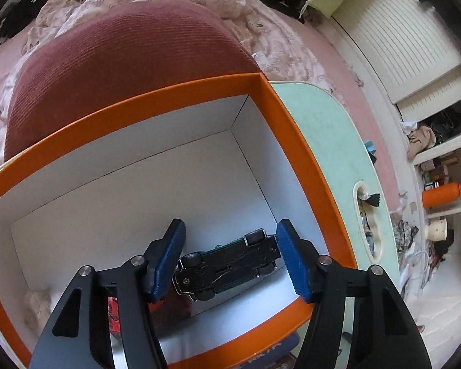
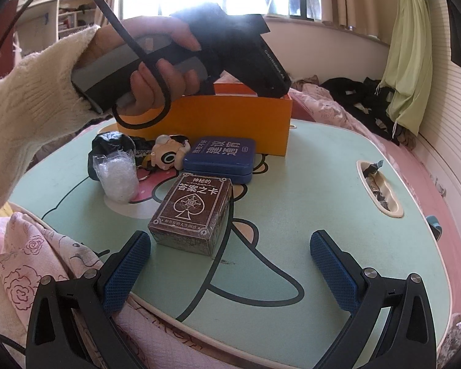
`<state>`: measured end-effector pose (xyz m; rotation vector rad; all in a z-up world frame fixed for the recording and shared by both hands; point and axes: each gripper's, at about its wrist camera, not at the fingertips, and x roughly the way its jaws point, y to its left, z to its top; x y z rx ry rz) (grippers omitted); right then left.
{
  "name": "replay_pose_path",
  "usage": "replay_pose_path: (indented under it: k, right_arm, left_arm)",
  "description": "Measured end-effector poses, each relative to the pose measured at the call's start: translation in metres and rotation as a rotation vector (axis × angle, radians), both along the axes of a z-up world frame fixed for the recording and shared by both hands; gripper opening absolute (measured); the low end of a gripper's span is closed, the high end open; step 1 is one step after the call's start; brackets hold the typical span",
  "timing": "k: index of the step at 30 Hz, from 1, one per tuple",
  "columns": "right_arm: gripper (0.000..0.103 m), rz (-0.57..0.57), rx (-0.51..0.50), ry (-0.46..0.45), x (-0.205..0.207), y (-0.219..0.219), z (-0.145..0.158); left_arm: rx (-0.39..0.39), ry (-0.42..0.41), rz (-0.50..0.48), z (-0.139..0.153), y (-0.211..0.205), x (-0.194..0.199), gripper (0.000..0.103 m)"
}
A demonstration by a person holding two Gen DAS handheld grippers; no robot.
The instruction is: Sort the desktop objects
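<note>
Toy car (image 1: 227, 266), teal die-cast, lies upside down on the white floor of the orange cardboard box (image 1: 295, 141) near its right wall, long axis spanning between the left tongs (image 1: 229, 261), which are released around it; right tongs (image 2: 230, 273) idle, released.

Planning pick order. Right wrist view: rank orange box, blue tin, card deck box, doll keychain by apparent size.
1. orange box, partly hidden by the hand
2-3. card deck box and blue tin: look alike; the deck is nearer the camera, so unranked
4. doll keychain
</note>
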<state>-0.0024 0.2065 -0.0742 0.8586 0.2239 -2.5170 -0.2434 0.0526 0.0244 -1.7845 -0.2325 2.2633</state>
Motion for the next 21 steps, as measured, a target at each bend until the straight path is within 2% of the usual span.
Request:
replay_pose_path:
  k: [6,8,11,15,16,17,19,21]
  right_arm:
    - [0.103,0.000,0.000,0.001,-0.001,-0.001,0.000]
    - [0.103,0.000,0.000,0.001,0.000,-0.001,0.000]
    - [0.103,0.000,-0.001,0.001,0.000,-0.001,0.000]
    - [0.103,0.000,0.000,0.001,0.000,-0.001,0.000]
    - [0.103,0.000,-0.001,0.001,0.000,-0.001,0.000]
    - [0.103,0.000,0.000,0.001,0.000,-0.001,0.000]
    - [0.103,0.001,-0.001,0.002,0.000,-0.001,-0.001]
    - [0.103,0.000,-0.001,0.002,0.000,-0.001,-0.001]
  left_arm:
    - [0.045,0.037,0.017,0.003,-0.020,0.003,0.061]
    - [0.116,0.072,0.017,0.016,-0.028,0.008,0.020]
    - [0.116,0.174,0.016,0.054,-0.038,0.028,0.017]
    - [0.068,0.221,-0.002,0.074,-0.035,0.038,0.017]
    - [0.035,0.217,0.006,0.074,-0.035,0.036,0.022]
    - [0.000,0.192,0.013,0.069,-0.034,0.031,0.046]
    - [-0.001,0.129,0.020,0.051,-0.036,0.019,0.073]
    - [0.028,0.086,0.021,0.036,-0.029,0.010,0.073]
